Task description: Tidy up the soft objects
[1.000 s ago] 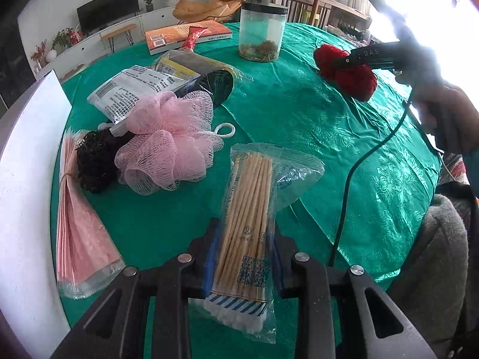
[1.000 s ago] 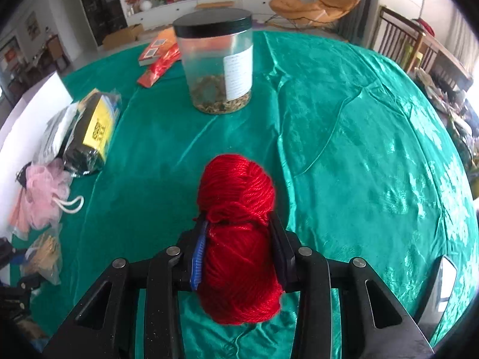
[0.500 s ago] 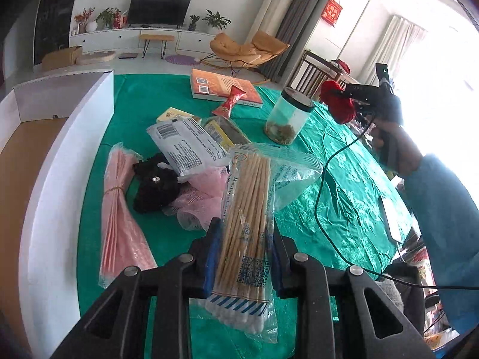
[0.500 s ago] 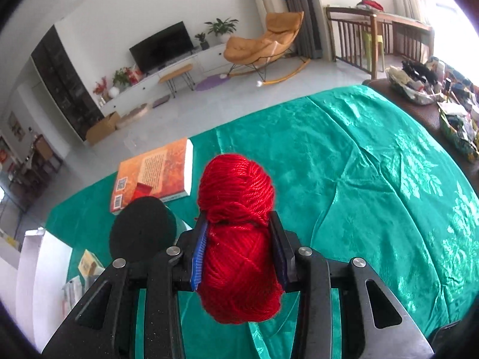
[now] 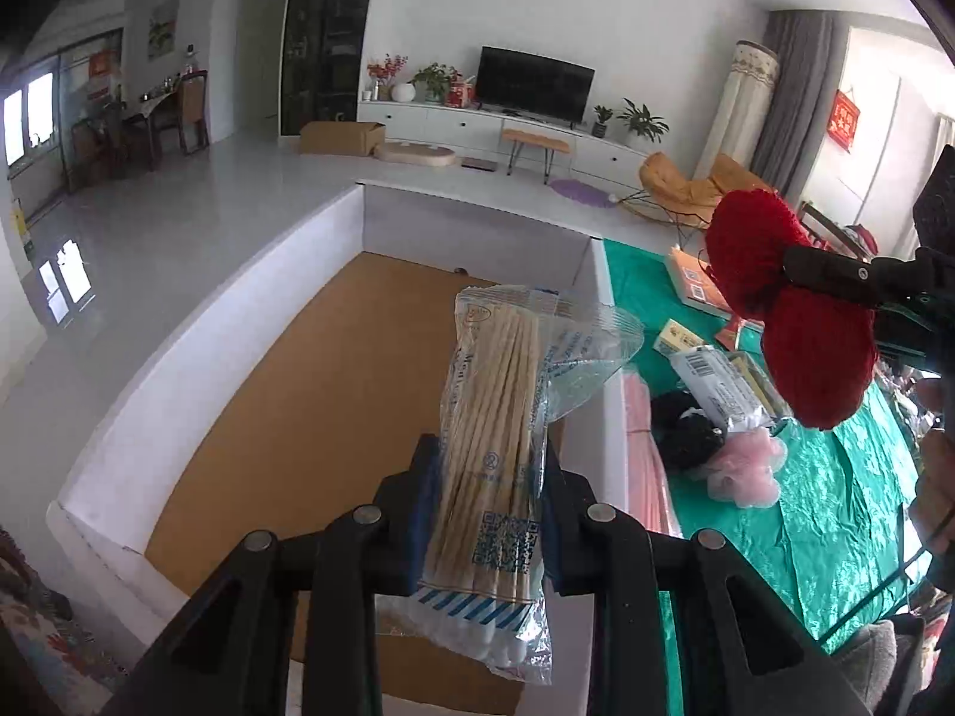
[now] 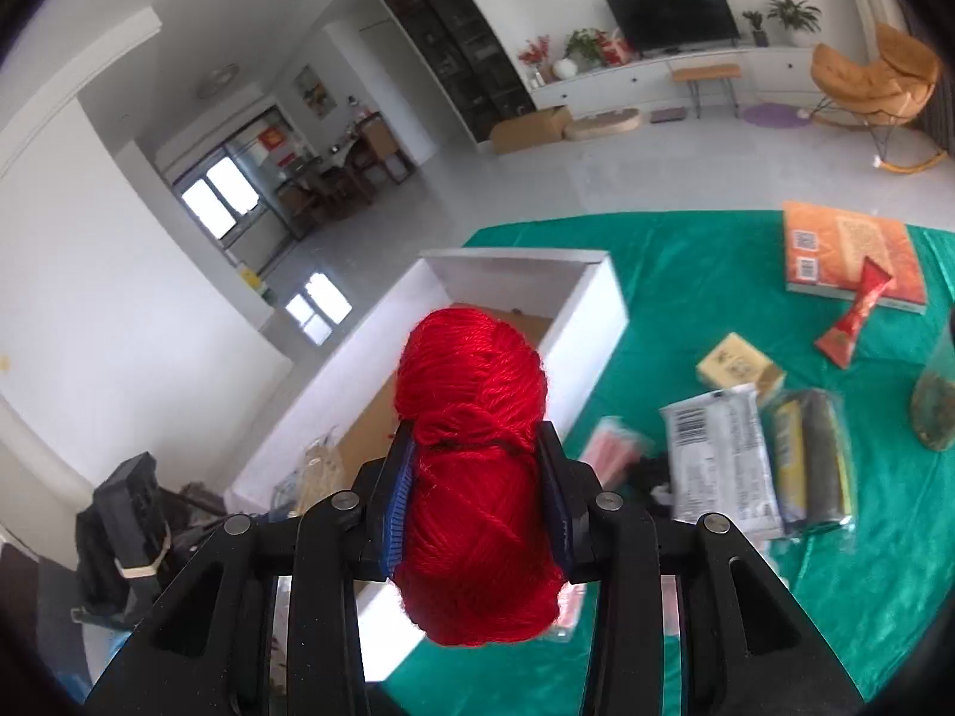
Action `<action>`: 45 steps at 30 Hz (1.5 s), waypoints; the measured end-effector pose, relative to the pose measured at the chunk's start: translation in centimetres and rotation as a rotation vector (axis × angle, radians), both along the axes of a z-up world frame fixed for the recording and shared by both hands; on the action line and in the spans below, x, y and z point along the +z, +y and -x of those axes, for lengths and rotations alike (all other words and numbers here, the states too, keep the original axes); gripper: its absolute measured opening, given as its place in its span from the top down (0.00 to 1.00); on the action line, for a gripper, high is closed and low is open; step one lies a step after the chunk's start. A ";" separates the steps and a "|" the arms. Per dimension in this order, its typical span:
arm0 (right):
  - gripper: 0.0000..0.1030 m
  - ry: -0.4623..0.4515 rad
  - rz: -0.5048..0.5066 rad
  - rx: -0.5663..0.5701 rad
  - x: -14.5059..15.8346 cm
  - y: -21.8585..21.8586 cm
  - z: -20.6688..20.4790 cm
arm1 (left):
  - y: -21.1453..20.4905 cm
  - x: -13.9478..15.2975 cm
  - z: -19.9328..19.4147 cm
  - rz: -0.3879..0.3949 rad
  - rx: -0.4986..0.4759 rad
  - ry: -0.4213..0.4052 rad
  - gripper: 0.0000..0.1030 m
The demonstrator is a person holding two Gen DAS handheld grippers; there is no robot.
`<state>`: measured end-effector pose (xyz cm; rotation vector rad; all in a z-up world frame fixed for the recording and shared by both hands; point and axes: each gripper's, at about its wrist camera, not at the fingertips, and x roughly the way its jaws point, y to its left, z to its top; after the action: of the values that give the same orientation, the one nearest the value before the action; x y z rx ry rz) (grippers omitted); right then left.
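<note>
The left gripper [image 5: 486,507] pinches a swab pack [image 5: 498,447] above the white box [image 5: 286,274], whose brown floor looks bare, while the right gripper [image 6: 477,495] squeezes a red yarn ball [image 6: 474,477] in the air beside the box's near wall. Nothing seems dropped in yet, so I judge the sorting barely begun. The pink pouf [image 5: 746,471], a black bundle [image 5: 686,429] and packets [image 6: 722,465] lie on the green cloth [image 6: 686,274].

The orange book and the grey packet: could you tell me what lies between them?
In the right wrist view, a yellow box lies between the orange book and the grey packet.
</note>
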<state>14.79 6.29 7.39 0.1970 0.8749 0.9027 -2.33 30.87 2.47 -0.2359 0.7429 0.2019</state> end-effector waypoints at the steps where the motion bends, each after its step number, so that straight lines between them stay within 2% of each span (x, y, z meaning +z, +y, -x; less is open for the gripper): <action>1: 0.57 0.005 -0.007 0.026 -0.4 2.1 0.7 | 0.4 -0.3 0.2 -0.035 0.029 0.013 0.57; 2: 0.46 0.008 -0.012 0.040 -0.7 4.0 1.3 | 0.7 -0.6 0.4 -0.059 0.051 0.016 0.29; 3: 0.18 0.026 -0.029 0.063 -1.1 5.3 1.6 | 0.9 -0.7 0.8 -0.070 0.072 0.001 0.06; 4: 0.13 0.057 -0.041 0.086 -1.7 6.1 1.7 | 1.1 -0.8 1.3 -0.072 0.093 -0.026 0.01; 6: 0.14 0.067 -0.044 0.085 -2.7 6.1 2.0 | 1.2 -0.9 2.0 -0.048 0.102 -0.065 0.00; 8: 0.14 0.002 0.000 -0.004 -3.7 4.3 2.1 | 1.3 -1.1 2.4 -0.012 0.103 -0.089 0.00; 11: 0.14 -0.133 0.198 -0.218 -6.5 0.1 1.4 | 0.8 -1.2 2.5 0.031 0.094 -0.131 0.00; 12: 0.13 -0.141 0.261 -0.250 -7.7 -0.9 0.9 | 0.4 -1.0 2.3 0.038 0.086 -0.141 0.00; 13: 0.13 -0.123 0.295 -0.248 -8.6 -1.4 0.5 | 0.1 -1.1 2.5 0.041 0.076 -0.152 0.00; 15: 0.13 -0.092 0.289 -0.171 -10.1 -1.1 0.7 | -0.7 -0.9 2.2 0.050 0.058 -0.160 0.00; 18: 0.15 -0.131 0.351 -0.047 -11.9 2.7 1.6 | -1.4 -0.2 1.9 0.069 0.029 -0.166 0.00; 20: 0.17 -0.117 0.414 -0.007 -14.2 5.4 1.8 | -1.8 0.1 2.1 0.070 0.015 -0.175 0.00; 23: 0.17 -0.083 0.534 -0.002 -18.3 7.2 1.7 | -2.4 0.2 2.4 0.071 -0.010 -0.177 0.00; 25: 0.28 -0.136 0.625 -0.046 -19.8 6.8 1.3 | -3.1 0.1 2.3 0.085 -0.043 -0.169 0.00; 26: 0.38 -0.144 0.610 -0.095 -19.8 5.6 0.7 | -3.7 0.1 2.2 0.093 -0.065 -0.164 0.00; 29: 0.58 -0.089 0.621 -0.265 -19.2 0.8 -2.2 | -6.5 0.3 1.5 0.097 -0.150 -0.149 0.00; 32: 0.58 -0.039 0.615 -0.430 -19.3 -5.5 -4.9 | -9.9 0.2 0.9 0.101 -0.234 -0.136 0.00; 34: 0.58 -0.003 0.596 -0.502 -19.3 -9.4 -6.2 | -12.1 -0.6 0.0 0.116 -0.280 -0.099 0.00; 35: 0.56 0.018 0.580 -0.510 -19.2 -11.0 -6.6 | -13.2 -1.4 -0.7 0.124 -0.296 -0.063 0.00; 36: 0.48 0.036 0.553 -0.499 -19.1 -12.3 -6.7 | -14.3 -2.4 -1.5 0.134 -0.316 -0.023 0.00; 37: 0.37 0.042 0.511 -0.478 -18.7 -13.5 -6.4 | -15.4 -3.6 -2.2 0.145 -0.340 0.015 0.00; 38: 0.21 0.038 0.465 -0.457 -18.2 -14.6 -5.7 | -16.5 -5.0 -3.0 0.153 -0.358 0.056 0.00; 41: 0.21 -0.017 0.392 -0.456 -16.8 -18.0 -2.6 | -19.7 -8.7 -4.4 0.152 -0.410 0.135 0.00; 45: 0.21 -0.050 0.373 -0.549 -16.8 -21.5 1.1 | -23.3 -11.8 -6.1 0.059 -0.457 0.154 0.00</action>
<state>13.65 -15.21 -9.39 0.0815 0.8664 0.2260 3.73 7.59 -9.36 -0.1019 0.9359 -0.2384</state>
